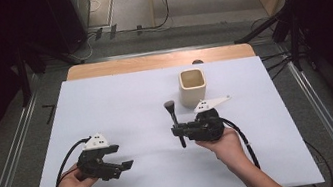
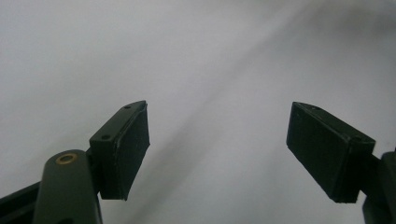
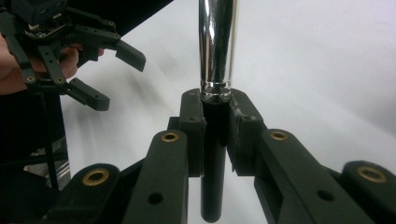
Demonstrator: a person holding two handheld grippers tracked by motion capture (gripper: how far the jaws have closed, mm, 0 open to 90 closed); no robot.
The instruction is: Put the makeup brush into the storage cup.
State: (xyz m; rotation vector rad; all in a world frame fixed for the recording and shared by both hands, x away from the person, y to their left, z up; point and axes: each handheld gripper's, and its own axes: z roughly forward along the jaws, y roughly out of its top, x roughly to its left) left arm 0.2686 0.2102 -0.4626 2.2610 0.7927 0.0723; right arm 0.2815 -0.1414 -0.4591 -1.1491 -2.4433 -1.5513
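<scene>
Now right gripper (image 1: 179, 133) jaws clenched on brush (image 1: 174, 120) handle, brush over surface (image 1: 120, 101) centre, bristles pointing far, just left of beige cup (image 1: 193, 87). Left gripper (image 1: 124, 166) jaws released, empty, near left. Step: carrying brush. Next, by my read: upend brush, lower into cup mouth.

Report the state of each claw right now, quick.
Left claw: open, nothing between its jaws, over the white table.
Right claw: shut on the makeup brush, gripping its black handle just below the chrome ferrule.
</scene>
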